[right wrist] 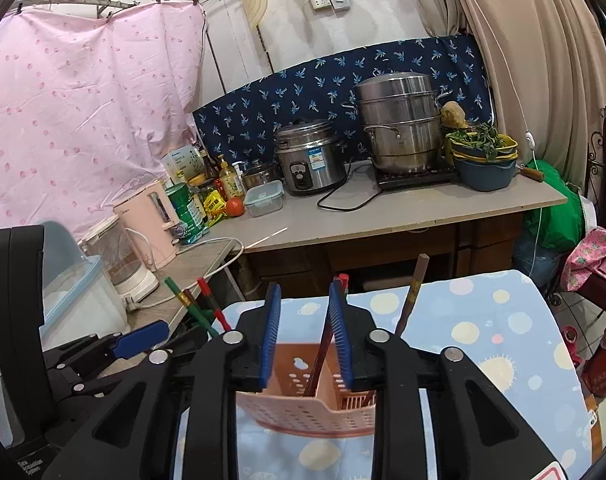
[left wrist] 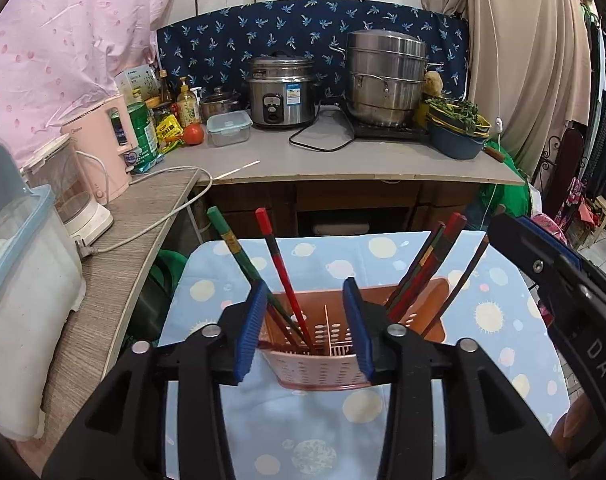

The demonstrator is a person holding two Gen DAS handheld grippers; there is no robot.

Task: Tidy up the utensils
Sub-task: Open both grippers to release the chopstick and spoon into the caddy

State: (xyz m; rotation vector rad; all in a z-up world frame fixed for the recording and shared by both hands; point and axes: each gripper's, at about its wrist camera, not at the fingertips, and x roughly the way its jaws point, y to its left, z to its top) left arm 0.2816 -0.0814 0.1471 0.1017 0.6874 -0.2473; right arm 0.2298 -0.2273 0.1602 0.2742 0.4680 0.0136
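A pink perforated utensil holder [left wrist: 323, 372] stands on a table covered with a light blue dotted cloth [left wrist: 315, 432]. My left gripper [left wrist: 307, 320] hangs open just above the holder's left compartment. A green chopstick [left wrist: 231, 244] and a red chopstick [left wrist: 275, 256] stand in that compartment between the pads, untouched. Several more chopsticks [left wrist: 427, 264] lean in the right compartment. My right gripper [right wrist: 306, 332] is open over the holder [right wrist: 303, 412]. A dark chopstick [right wrist: 323, 356] stands loose between its pads, close to the right one. A brown chopstick [right wrist: 413, 292] leans further right.
Behind the table runs a counter [left wrist: 343, 160] with a rice cooker [left wrist: 281, 92], a steel steamer pot [left wrist: 385, 80], bowls of greens [left wrist: 459, 128], bottles and a tomato. A side shelf on the left [left wrist: 115, 264] holds a pink kettle, a blender and a plastic bin. Clothes hang at the right.
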